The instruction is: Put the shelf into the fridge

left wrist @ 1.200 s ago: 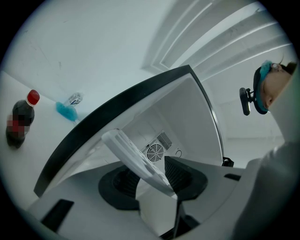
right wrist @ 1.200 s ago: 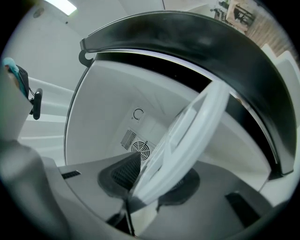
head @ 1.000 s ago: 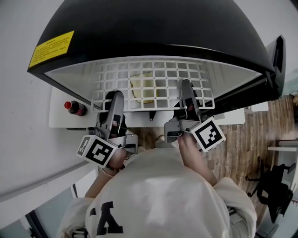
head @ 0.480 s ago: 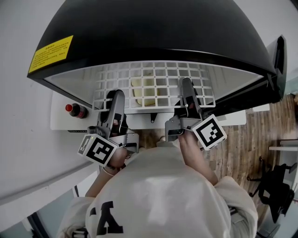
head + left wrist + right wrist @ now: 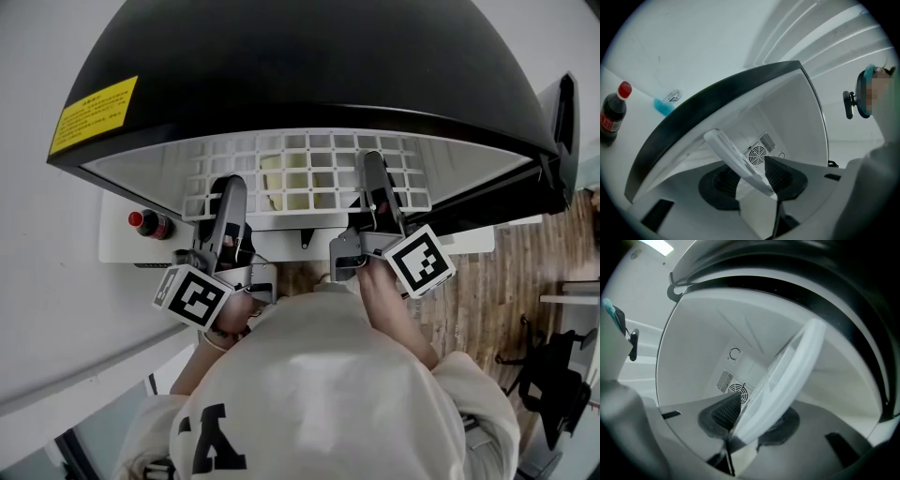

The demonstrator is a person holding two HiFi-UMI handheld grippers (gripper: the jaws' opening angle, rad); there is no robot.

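A white grid shelf (image 5: 309,169) lies level in the mouth of the black fridge (image 5: 309,66), its far part under the fridge's top. My left gripper (image 5: 228,208) is shut on the shelf's near left edge, and my right gripper (image 5: 377,197) is shut on the near right edge. In the left gripper view the shelf's white rim (image 5: 736,157) runs slantwise between the ribbed pads of the left gripper (image 5: 750,176). In the right gripper view the shelf (image 5: 785,373) is clamped the same way in the right gripper (image 5: 754,420). The white fridge cavity (image 5: 708,333) lies ahead.
A cola bottle (image 5: 148,223) stands on a white ledge (image 5: 117,244) left of the fridge, also in the left gripper view as the bottle (image 5: 611,115). Something pale yellow (image 5: 292,183) shows through the grid. A fan vent (image 5: 757,153) sits on the back wall. Wooden floor (image 5: 506,281) at right.
Both grippers and the shelf have edged a little forward, deeper under the fridge's top. The grips are unchanged.
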